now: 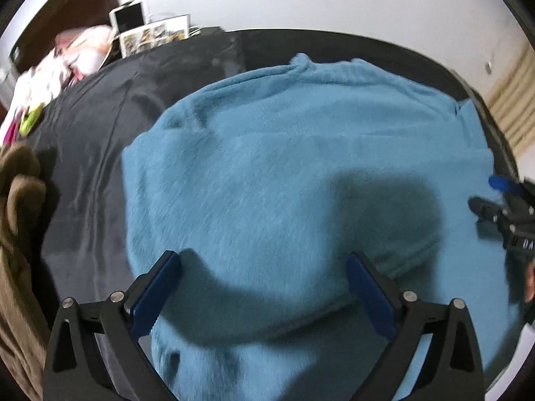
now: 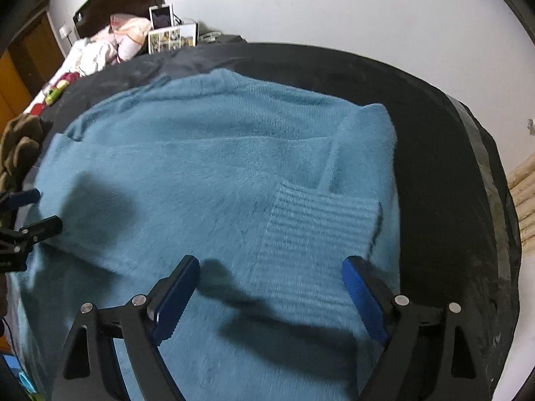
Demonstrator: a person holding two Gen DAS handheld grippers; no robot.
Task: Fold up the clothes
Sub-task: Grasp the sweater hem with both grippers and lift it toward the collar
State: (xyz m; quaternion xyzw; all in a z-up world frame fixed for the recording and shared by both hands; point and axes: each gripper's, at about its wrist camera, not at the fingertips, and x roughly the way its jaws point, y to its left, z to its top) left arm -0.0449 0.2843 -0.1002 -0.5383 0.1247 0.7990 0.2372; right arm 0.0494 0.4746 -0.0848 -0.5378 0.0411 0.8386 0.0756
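Currently a blue sweater (image 2: 207, 167) lies partly folded on dark bedding (image 2: 434, 133), its ribbed cuff (image 2: 321, 227) at 12 o'clock of the right gripper (image 2: 271, 287). Both the right and the left gripper (image 1: 264, 284) hover wide open, empty. Any further fold should keep edges aligned.

The fuzzy teal-blue knitted sweater (image 2: 207, 180) has a soft, brushed nap, and its ribbed cuff (image 2: 321, 230) shows raised horizontal ridges. Under it lies a dark grey cloth cover (image 1: 97, 133), smooth and faintly sheeny, with shallow creases. The left gripper (image 1: 264, 287) and right gripper (image 2: 271, 287) look like matt black plastic with round silvery metal bolts, and blue pads (image 2: 364, 304) with a serrated edge. An olive-brown garment (image 1: 16, 200) seems thick and matt. The white wall (image 2: 334, 6) is smooth and matt.
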